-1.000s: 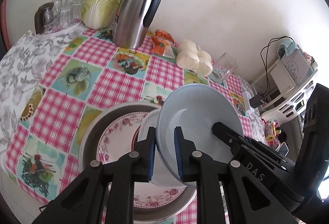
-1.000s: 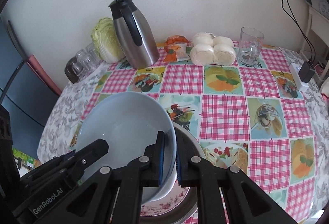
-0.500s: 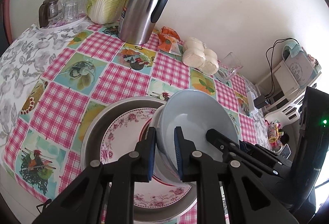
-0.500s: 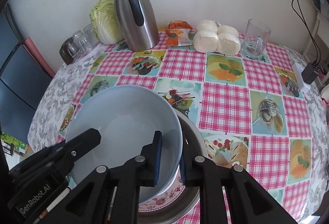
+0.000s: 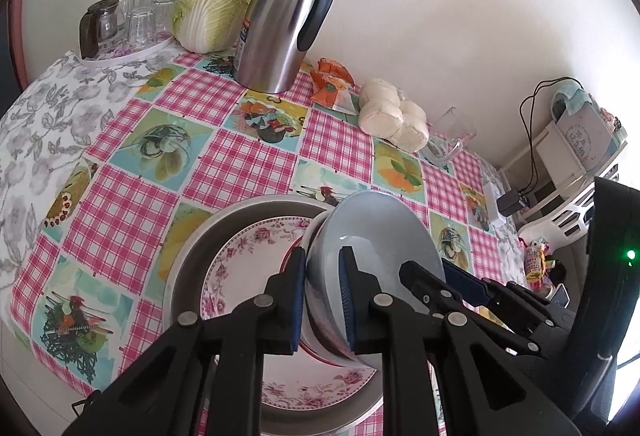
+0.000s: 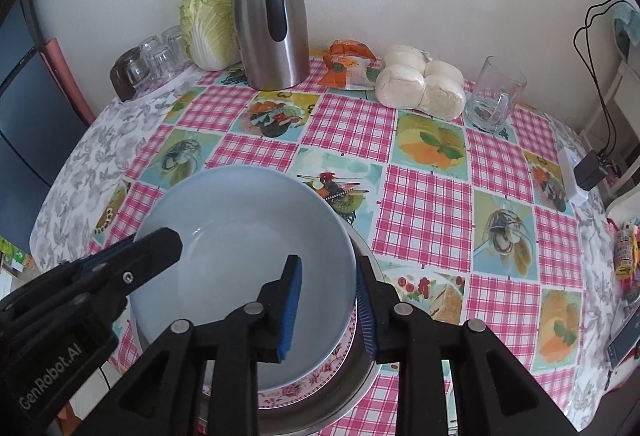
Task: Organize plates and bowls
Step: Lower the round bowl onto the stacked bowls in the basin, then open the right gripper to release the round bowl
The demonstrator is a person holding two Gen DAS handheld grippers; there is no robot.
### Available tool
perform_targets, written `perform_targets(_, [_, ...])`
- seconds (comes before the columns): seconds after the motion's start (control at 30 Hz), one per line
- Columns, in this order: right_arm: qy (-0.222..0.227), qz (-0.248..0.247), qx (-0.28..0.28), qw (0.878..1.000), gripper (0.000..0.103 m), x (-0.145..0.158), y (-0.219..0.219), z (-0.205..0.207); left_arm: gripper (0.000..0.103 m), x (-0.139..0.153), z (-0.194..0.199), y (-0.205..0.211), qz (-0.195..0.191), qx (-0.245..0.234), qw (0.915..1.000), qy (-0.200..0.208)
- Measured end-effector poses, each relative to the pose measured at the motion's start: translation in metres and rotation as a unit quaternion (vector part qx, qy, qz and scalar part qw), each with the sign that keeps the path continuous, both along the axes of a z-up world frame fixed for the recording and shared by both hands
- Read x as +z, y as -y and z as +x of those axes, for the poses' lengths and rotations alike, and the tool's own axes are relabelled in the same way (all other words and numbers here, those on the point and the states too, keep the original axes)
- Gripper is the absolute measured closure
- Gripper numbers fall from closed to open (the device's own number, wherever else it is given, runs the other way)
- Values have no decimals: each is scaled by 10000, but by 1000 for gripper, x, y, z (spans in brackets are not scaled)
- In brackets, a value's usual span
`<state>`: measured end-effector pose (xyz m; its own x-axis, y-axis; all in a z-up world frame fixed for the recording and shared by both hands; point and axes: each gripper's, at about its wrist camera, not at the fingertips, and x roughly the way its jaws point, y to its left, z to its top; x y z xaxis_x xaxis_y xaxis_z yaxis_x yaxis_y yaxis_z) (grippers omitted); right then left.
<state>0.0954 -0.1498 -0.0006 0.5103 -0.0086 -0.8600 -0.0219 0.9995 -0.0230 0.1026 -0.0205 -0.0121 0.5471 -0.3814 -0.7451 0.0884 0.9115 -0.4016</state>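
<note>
A pale blue bowl (image 5: pixel 380 232) (image 6: pixel 244 232) rests on a stack: a white red-rimmed bowl (image 5: pixel 316 350), a pink floral plate (image 5: pixel 240 260) (image 6: pixel 308 386) and a large metal pan (image 5: pixel 192 256) (image 6: pixel 352 396). My left gripper (image 5: pixel 322 300) straddles the blue bowl's left rim with a small gap between pads and rim; it also shows in the right wrist view (image 6: pixel 132 264). My right gripper (image 6: pixel 326 312) has its jaws apart on either side of the bowl's right rim; it also shows in the left wrist view (image 5: pixel 452 276).
A steel thermos jug (image 6: pixel 272 24), cabbage (image 6: pixel 208 24), glasses on a tray (image 5: pixel 128 24), snack packet (image 6: pixel 348 64), buns (image 6: pixel 420 84) and glass mug (image 6: pixel 494 96) stand along the back wall. A power strip (image 6: pixel 572 176) lies at the right table edge.
The blue bowl came down onto the stack. Both grippers' jaws spread from a tight pinch on its rim, the right one more widely.
</note>
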Motion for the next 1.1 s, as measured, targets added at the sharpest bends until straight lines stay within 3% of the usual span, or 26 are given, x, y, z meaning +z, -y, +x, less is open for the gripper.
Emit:
perform_targets(0.33, [107,119,-39,9999,67,4,3,-2,86,-1,0,-7,-38,147,9999,0])
perform_targets(0.43, [162,96,-48,9998,49,6,3,-4,85,1,-1,-8,-73,152,9998,50])
perform_targets(0.47, [198,76,-49,9998,42,7,3,-4,81,2,-2,-9,-54,189,9998,74])
perform_targets(0.5, [224,64,-42,9997,41,8,3,-5,76,3,-2,-10,-50,217,9997,98])
perform_targets(0.57, [248,73,-48,9997,39,10,3,-5,50,5,-4,-13,-79,285,9994,160])
perform_targets(0.73, [261,144,-182,9994,25,10,9,-3,21,9,-6,-22,223,621,9974,284])
perform_targets(0.9, [255,224,-380,9987,7,7,19,-2,17,6,-3,-28,833,942,9917,275])
perform_targets(0.97, [299,233,-449,9983,2,7,22,-2,10,6,-4,-31,1015,1018,9890,341])
perform_targets(1.1, [368,291,-553,9974,0,5,29,-5,6,8,-8,-36,1213,1163,9844,523])
